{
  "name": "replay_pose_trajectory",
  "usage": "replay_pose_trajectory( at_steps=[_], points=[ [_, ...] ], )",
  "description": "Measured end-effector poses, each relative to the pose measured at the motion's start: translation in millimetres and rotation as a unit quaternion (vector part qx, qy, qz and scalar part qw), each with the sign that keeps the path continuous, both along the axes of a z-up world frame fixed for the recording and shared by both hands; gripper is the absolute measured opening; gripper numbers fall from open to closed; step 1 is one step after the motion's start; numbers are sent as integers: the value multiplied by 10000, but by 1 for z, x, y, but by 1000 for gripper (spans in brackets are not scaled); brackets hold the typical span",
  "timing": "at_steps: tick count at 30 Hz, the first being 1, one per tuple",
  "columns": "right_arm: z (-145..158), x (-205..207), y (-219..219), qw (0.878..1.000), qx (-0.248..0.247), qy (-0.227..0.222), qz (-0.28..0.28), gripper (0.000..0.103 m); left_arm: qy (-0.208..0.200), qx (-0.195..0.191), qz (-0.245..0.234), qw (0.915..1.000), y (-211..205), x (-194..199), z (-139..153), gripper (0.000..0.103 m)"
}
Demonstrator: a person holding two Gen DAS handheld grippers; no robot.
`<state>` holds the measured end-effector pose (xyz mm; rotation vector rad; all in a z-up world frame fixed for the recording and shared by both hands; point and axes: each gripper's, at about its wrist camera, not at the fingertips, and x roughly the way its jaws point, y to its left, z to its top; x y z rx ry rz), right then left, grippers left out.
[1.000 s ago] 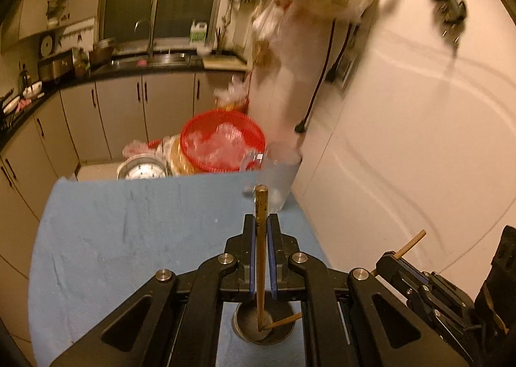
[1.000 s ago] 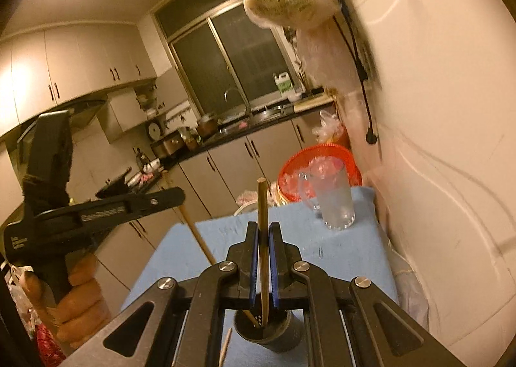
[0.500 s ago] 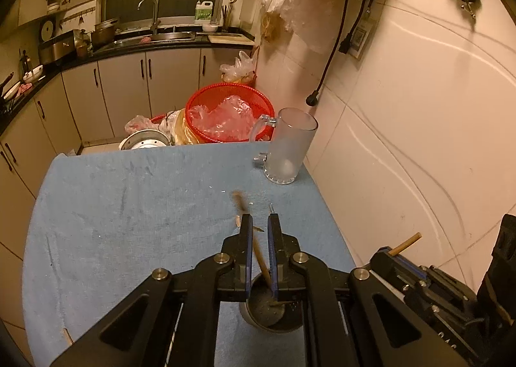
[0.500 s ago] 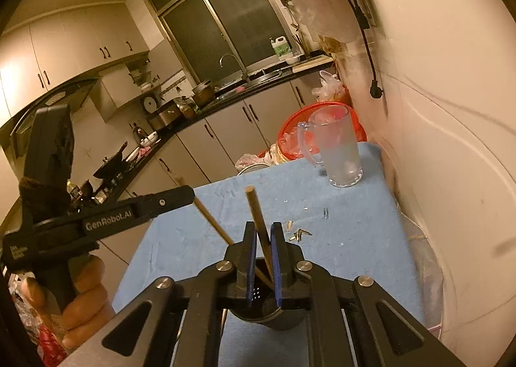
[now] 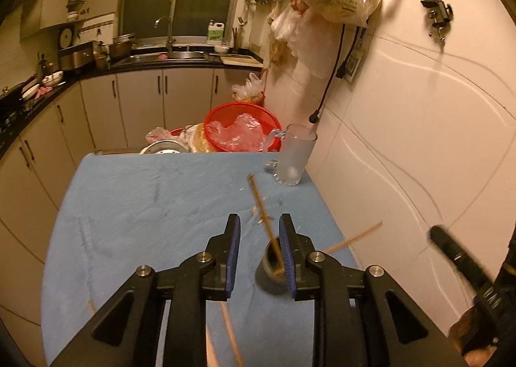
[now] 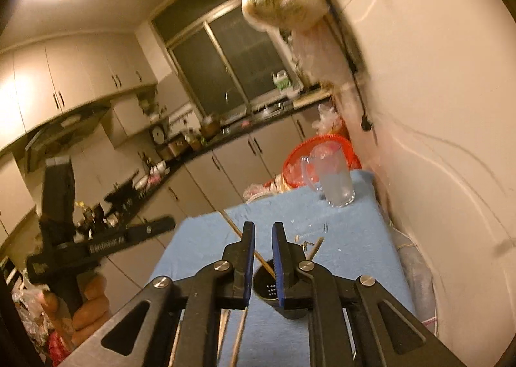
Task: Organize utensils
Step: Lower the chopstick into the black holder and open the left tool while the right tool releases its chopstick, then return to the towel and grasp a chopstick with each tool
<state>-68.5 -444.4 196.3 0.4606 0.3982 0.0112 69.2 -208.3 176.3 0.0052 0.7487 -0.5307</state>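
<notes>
Left wrist view: left gripper (image 5: 259,226) sits over the blue-cloth surface (image 5: 145,205), jaws parted a fair way and just been opening, nothing pinched. A chopstick (image 5: 262,215) stands tilted in the small dark cup (image 5: 272,265), its shaft showing in the gap near the right-hand finger, not pressed by either pad. A second chopstick (image 5: 353,236) leans out of the cup toward the right wall. More loose chopsticks (image 5: 230,334) lie on the cloth under the gripper body, partly hidden. Frosted glass mug (image 5: 295,157) stands at the far right corner of the surface, red basket (image 5: 240,128) just behind it off the edge. The other gripper's dark body shows at the right edge, blurred.

Right wrist view: right gripper (image 6: 262,231) has its jaws slightly apart, just been opening, holding nothing. The cup (image 6: 269,286) sits right below and between the fingers, holes visible in its bottom. One chopstick (image 6: 246,246) leans out of it to the upper left, another (image 6: 316,246) pokes out behind the right finger. Spare chopsticks (image 6: 238,338) lie on the cloth beneath the gripper. The mug (image 6: 333,176) is at the far end by the wall. A hand (image 6: 85,309) at left holds the left gripper's handle, blurred; its jaws cannot be made out here.
</notes>
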Motion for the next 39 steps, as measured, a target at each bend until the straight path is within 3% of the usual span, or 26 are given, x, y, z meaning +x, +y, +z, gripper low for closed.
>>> replay_pose_trajectory(
  at_steps=[3,5,6,10,13,16,20,25,39],
  points=[
    [3,-37,15,9995,124,-285,50,25,-86,94,126,9998,32,-26,-5,29],
    [-2,-53,34,9993,71,-303,203,50,-118,242,270,9993,55,-43,-14,44],
    [-6,-58,43,9992,33,-285,287,56,-121,299,381,9988,70,-52,-20,44],
    [-38,-63,96,9961,-152,166,848,56,118,533,677,9962,115,-72,-51,44],
    [-60,-54,122,9927,-205,538,1061,56,518,595,878,9930,147,-74,-77,44],
    [-79,-42,139,9863,70,886,1387,51,718,641,1110,9892,171,-73,-98,44],
    [-91,-30,142,9848,46,1197,1254,50,1141,533,929,9877,182,-63,-123,44],
    [-100,-9,142,9822,25,1529,1087,50,1422,577,601,9863,171,-42,-147,44],
    [-137,50,120,9715,-109,2246,748,50,1857,1722,-287,9670,78,26,-228,44]
  ],
)
